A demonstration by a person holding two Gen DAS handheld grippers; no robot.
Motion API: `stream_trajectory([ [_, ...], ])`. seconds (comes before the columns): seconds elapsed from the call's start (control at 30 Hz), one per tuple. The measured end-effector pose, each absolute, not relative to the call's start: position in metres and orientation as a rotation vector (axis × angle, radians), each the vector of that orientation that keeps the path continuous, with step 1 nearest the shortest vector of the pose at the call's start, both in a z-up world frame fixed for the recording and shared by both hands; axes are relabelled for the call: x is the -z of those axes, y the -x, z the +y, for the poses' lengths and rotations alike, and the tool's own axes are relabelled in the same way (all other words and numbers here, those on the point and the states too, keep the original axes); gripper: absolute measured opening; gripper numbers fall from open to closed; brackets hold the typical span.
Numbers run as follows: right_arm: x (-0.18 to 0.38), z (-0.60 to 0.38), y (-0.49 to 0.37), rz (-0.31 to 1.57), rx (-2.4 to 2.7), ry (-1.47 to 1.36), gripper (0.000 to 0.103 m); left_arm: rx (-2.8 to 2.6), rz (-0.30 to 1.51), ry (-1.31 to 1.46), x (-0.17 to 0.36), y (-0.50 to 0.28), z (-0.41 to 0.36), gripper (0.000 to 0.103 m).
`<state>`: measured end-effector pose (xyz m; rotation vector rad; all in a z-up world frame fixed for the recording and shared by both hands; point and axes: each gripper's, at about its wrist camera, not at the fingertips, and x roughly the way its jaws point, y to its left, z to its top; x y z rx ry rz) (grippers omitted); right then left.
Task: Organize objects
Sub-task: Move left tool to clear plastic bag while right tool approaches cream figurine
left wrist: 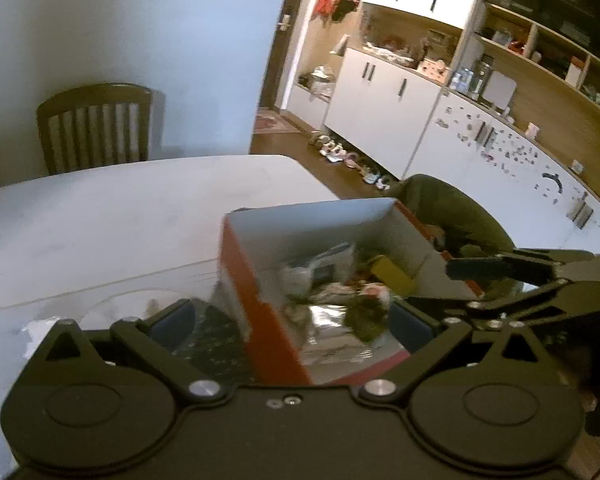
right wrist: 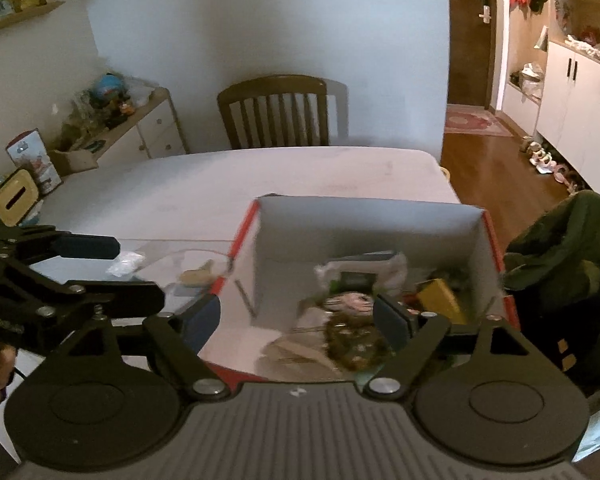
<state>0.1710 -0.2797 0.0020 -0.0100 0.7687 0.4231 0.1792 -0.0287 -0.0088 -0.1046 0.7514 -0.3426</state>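
Note:
A red cardboard box with white inner walls (left wrist: 256, 300) (right wrist: 360, 220) stands on the white table and holds several packets, among them a yellow item (left wrist: 392, 270) (right wrist: 440, 296) and a dark snack pouch (right wrist: 352, 336). My left gripper (left wrist: 292, 326) is open and straddles the box's left wall, empty. My right gripper (right wrist: 300, 320) is open over the box's near-left part, empty. Each gripper also shows in the other's view: the right one (left wrist: 512, 268) at the box's right, the left one (right wrist: 68, 264) at its left.
A clear plastic sheet with a small white wad (right wrist: 126, 264) and a beige scrap (right wrist: 196, 276) lies on the table (right wrist: 260, 176) left of the box. A wooden chair (right wrist: 276, 110) stands at the far side. A green jacket (right wrist: 560, 272) hangs right of the box.

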Motion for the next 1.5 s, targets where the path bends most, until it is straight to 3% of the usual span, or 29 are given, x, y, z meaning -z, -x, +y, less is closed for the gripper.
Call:
stream_trajectory([
  [0.83, 0.027, -0.121, -0.162, 0.777, -0.397, 0.003, 0.088, 0.061, 0.704, 0.163, 0.034, -0.196, 0.152, 0.103],
  [1.5, 0.125, -0.047, -0.242, 0.896, -0.317, 0.143, 0.088, 0.086, 0.823, 0.149, 0.121, -0.242, 0.184, 0.102],
])
